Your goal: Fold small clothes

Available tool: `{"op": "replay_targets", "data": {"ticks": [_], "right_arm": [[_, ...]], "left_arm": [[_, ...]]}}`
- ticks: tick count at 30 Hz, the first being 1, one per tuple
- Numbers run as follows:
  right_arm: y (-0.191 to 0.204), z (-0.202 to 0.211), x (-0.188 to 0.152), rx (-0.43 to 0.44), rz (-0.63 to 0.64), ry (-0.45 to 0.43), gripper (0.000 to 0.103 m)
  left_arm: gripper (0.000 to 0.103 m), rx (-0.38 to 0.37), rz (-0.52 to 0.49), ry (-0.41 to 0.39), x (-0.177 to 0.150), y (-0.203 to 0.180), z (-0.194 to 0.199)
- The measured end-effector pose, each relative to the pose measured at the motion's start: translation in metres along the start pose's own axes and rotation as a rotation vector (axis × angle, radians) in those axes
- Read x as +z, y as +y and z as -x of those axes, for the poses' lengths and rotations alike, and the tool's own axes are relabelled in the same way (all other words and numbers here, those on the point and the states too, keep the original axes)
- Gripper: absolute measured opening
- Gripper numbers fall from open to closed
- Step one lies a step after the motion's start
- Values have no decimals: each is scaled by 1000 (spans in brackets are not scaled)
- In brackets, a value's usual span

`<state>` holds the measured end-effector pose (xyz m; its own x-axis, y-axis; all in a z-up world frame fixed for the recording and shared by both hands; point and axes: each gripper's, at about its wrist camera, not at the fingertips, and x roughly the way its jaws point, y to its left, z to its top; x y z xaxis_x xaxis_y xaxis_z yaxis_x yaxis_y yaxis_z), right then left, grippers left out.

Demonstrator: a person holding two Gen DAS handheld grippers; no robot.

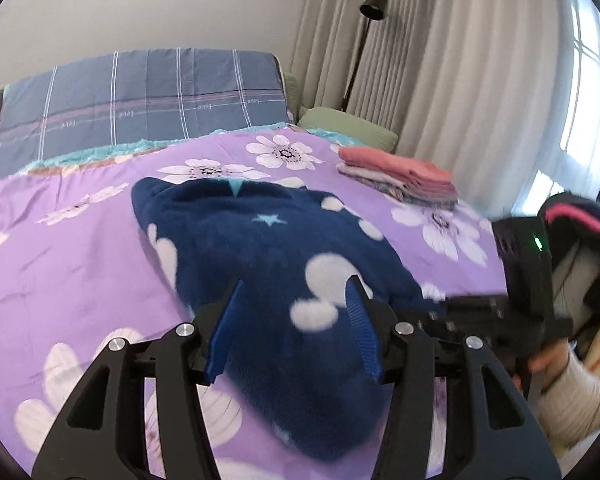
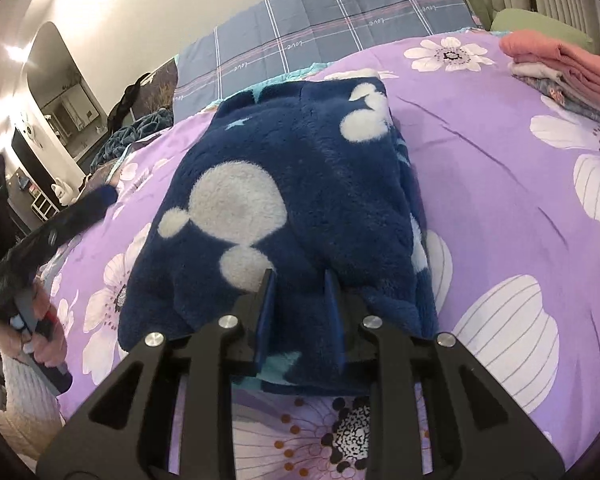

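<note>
1. Hovering low over the purple flowered bedspread (image 1: 60,248), the left gripper (image 1: 294,300) has its blue-padded fingers spread wide, nothing between them; the fleece lies beneath and beyond.
2. Lying folded mid-bed, the navy fleece garment (image 1: 260,248) with white blobs and pale stars stretches away toward the plaid pillow (image 1: 140,96).
3. Meeting the fleece's near edge, the right gripper (image 2: 300,280) has its fingers set narrowly apart; whether they pinch the fabric I cannot tell.
4. Stacked near the bed's far right edge, well apart from the fleece, sits a pile of folded clothes (image 1: 400,176), pink on top.
</note>
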<state>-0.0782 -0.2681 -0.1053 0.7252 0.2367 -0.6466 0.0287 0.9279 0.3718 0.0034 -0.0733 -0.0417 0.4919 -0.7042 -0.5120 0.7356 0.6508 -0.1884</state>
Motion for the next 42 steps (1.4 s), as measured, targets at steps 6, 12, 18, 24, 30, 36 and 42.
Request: {"op": "replay_targets", "data": {"ticks": [6,12,18,24,30,36,42], "right_arm": [[-7,-1,-4,19,-33,-2,24],[-5,0,-6,20,-45,-9,24],[-7,1,-9,18,-45,-11,24],[-10,1,-8,24,-61,-13,24],[-10,2,-8,27,-65,-11,24],[-13,5,-12,38,-107,-13,24],[-24,37,-24,116,-238,-18,56]], "left_arm": [[53,52,-34,137,-17,1,-67],[53,72,-59,152,-16,-4,-64],[54,95,-82,142,-18,-8,-60],[54,146,-152,129,-7,-25,-53],[54,-11,-95,6,18,-31,-35],[53,32,-187,125,-2,-32,-96],[53,58,-216,128,-3,-37,-93]]}}
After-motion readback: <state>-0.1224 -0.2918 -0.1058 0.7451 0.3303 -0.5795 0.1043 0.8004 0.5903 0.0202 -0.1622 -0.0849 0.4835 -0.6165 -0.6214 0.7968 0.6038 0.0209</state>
